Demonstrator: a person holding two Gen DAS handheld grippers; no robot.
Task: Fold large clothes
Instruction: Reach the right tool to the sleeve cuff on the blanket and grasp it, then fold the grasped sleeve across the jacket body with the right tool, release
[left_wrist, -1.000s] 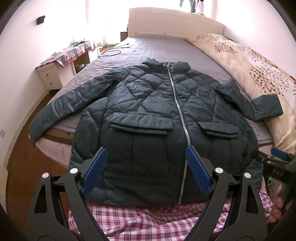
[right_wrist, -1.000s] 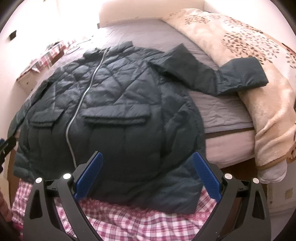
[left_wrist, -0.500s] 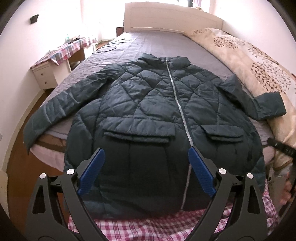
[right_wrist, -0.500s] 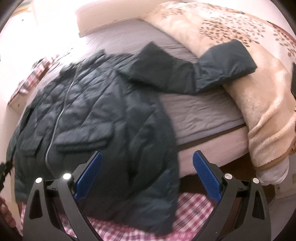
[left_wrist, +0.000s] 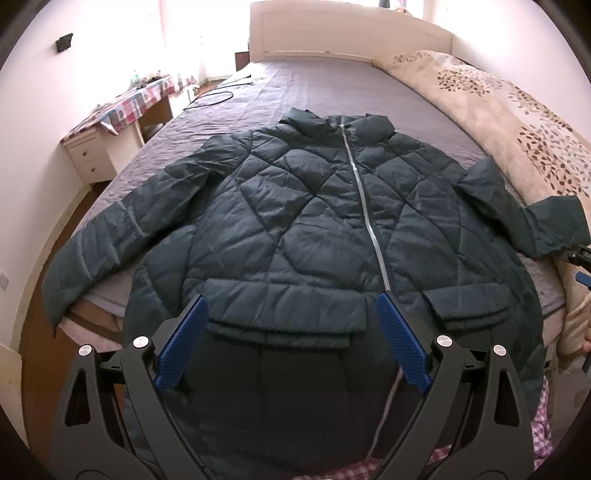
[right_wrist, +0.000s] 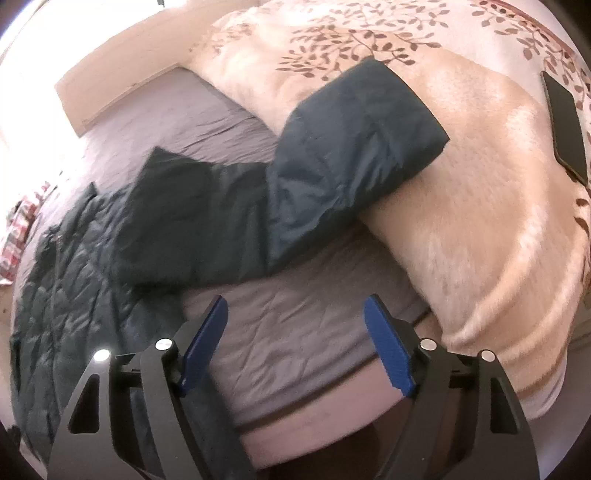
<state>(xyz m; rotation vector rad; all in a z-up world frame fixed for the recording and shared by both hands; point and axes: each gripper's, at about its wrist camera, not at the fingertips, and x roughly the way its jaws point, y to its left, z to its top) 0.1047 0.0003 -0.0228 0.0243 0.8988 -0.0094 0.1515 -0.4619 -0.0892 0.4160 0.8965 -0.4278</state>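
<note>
Sleeves lay spread as the dark teal quilted jacket (left_wrist: 295, 229) rested flat, zipped, on the grey bed (left_wrist: 317, 88). The right gripper (right_wrist: 295, 339) had swung toward the cuff (right_wrist: 369, 140) draped on the beige blanket (right_wrist: 480, 229); both it and the left gripper (left_wrist: 291, 343) stayed spread, empty, suggesting a sleeve fold first.

Left tongs (left_wrist: 291, 325) gape above the jacket (left_wrist: 295, 229) spread on the bed (left_wrist: 332, 88).
</note>
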